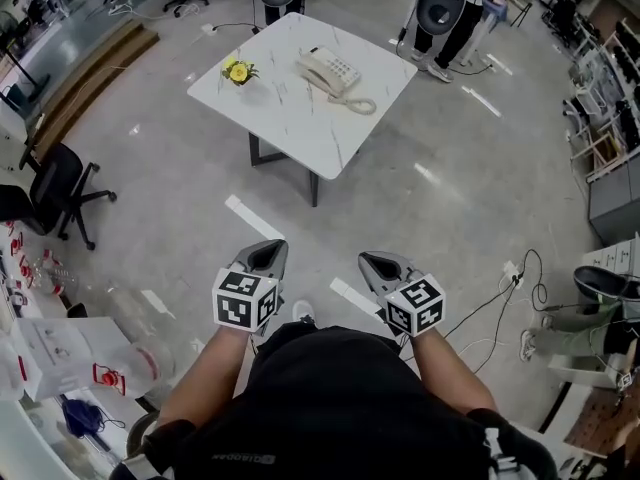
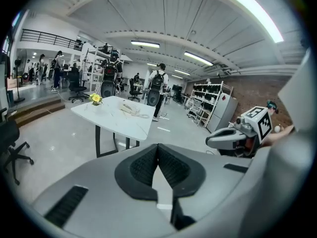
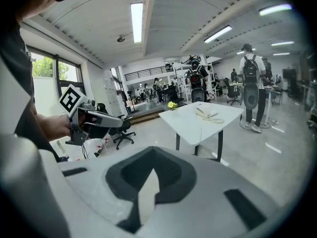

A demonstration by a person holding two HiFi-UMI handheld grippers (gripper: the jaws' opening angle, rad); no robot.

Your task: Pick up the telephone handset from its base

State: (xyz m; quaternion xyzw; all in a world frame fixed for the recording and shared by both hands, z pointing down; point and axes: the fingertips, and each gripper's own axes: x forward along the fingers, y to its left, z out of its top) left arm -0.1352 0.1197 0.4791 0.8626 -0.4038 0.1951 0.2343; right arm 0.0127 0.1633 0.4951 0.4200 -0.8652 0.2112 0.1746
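A cream telephone [image 1: 328, 71] with its handset on the base and a coiled cord lies on the white marble table [image 1: 290, 118], far ahead of me. Both gripper views show the phone [image 2: 130, 109] [image 3: 208, 114] small and distant. My left gripper [image 1: 268, 255] [image 2: 158, 145] and right gripper [image 1: 378, 265] [image 3: 152, 150] are held side by side close to my body, over the grey floor, well short of the table. The tips of each pair of jaws meet and hold nothing. Each gripper shows in the other's view: the right one [image 2: 233, 138], the left one [image 3: 99, 119].
A small yellow flower pot [image 1: 238, 70] stands at the table's left corner. A black office chair [image 1: 60, 188] is at the left. People stand beyond the table [image 1: 450, 18]. Cables [image 1: 500, 298] trail on the floor at the right, and shelves [image 1: 610, 98] line the right wall.
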